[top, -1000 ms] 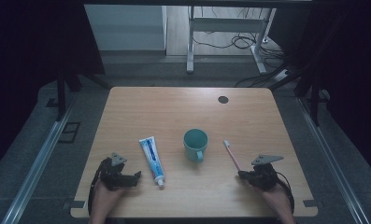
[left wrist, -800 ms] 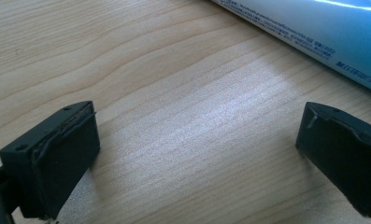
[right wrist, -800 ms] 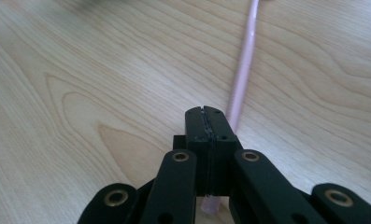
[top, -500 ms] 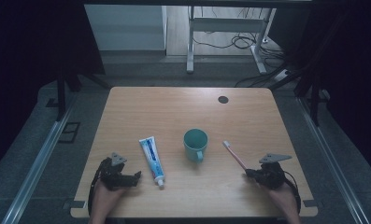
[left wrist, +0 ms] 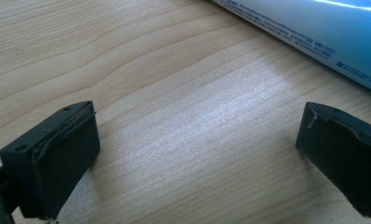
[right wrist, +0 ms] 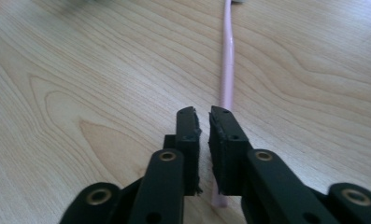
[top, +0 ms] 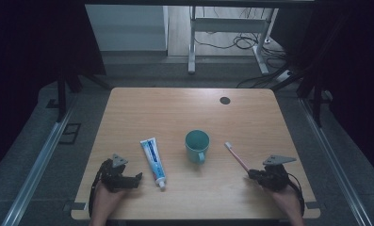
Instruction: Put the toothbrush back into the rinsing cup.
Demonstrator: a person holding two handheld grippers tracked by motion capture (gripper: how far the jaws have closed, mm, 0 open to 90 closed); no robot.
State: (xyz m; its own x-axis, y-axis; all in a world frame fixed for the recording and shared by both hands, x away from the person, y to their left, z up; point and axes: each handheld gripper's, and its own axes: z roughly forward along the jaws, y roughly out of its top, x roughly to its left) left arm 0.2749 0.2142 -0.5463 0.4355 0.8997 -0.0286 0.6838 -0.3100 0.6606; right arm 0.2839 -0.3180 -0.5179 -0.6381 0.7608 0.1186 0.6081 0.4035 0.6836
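Right gripper (right wrist: 202, 116) sits at the near right of our table (top: 175, 108), jaws just cracking apart with nothing between them — the pink toothbrush (right wrist: 227, 60) lies right under its tips, stretching far and left toward the cup (top: 197, 146).

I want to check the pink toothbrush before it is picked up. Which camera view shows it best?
The high view: the whole pink toothbrush lies flat, its head toward the green cup. The right gripper view shows only its handle, running under the right gripper, whose jaws stand slightly apart. The left gripper view shows the toothpaste tube instead.
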